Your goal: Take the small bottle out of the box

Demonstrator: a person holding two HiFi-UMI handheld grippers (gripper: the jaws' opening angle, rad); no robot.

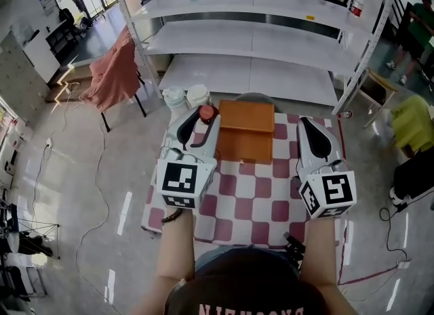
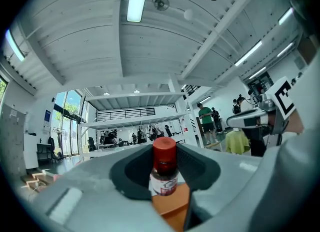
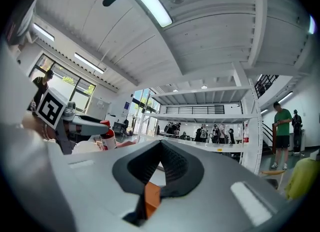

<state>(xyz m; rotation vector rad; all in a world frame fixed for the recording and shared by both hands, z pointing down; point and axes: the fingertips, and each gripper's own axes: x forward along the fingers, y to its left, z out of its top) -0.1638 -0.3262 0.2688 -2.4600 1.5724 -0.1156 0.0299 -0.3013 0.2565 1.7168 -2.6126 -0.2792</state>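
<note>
- Head view puts the left tongs well ahead of us, with the bottle right at their tip.
- In the left gripper view we see that bottle standing upright between the two dark pads, red cap up. The jaws are set fairly wide and are closed on its body.
- The bottle's long axis runs straight up and down, crosswise to the length of the jaws.
- The box lies just to the right of the left tongs, between the two pairs. Its brown top shows under the bottle in the left gripper view.
- We judge the bottle to be out of the box and off its left edge, held in the air rather than resting. Whether the lid is down we cannot tell.
- The right tongs have their jaws together at the tips with nothing between them. The box sits ahead of them and to their left.
- Two pale cups stand just beyond the tip of the left tongs.
- The left tongs alone carry the bottle, so what is left falls to them.
- Bare checked cloth lies behind both tips, towards us. We think the bottle could be set down there, kept upright and clear of the box wall.
</note>
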